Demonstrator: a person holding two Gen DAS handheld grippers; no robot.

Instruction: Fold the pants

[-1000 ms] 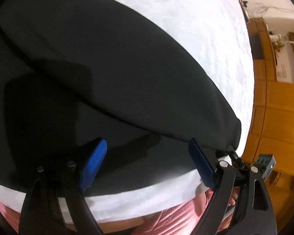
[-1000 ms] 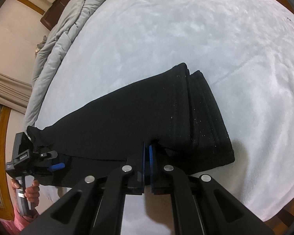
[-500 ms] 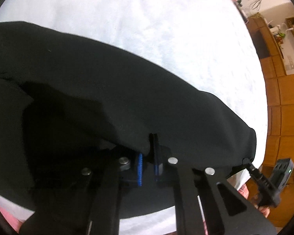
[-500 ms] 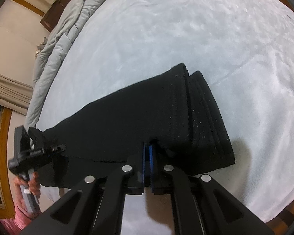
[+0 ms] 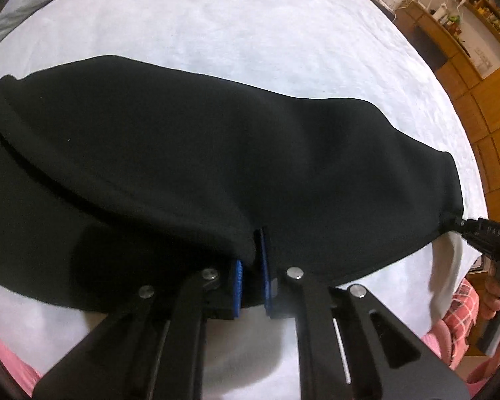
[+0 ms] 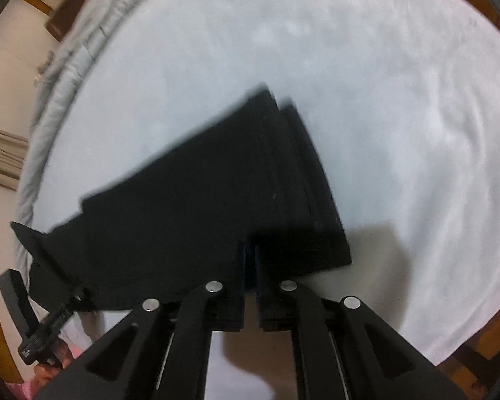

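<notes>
Black pants (image 5: 216, 153) lie folded lengthwise across a white bedsheet (image 5: 250, 26). My left gripper (image 5: 251, 260) is shut on the near edge of the pants, the blue pads pinching the fabric and lifting it off the sheet. In the right wrist view the pants (image 6: 200, 206) show their waistband end at the right. My right gripper (image 6: 250, 260) is shut on the near edge of the pants by the waistband. The left gripper also shows at the far left (image 6: 80, 295), and the right gripper at the far right (image 5: 450, 218), each holding the cloth.
A grey duvet (image 6: 66, 76) is bunched along the far left side of the bed. Wooden cabinets and shelves (image 5: 476, 76) stand beyond the bed's right side. The person's pink checked clothing (image 5: 460, 300) is at the near edge.
My left gripper went from open over the pants to shut on their near edge and has lifted it. My right gripper stayed shut and now moves, lifting the waistband end; its view is blurred.
</notes>
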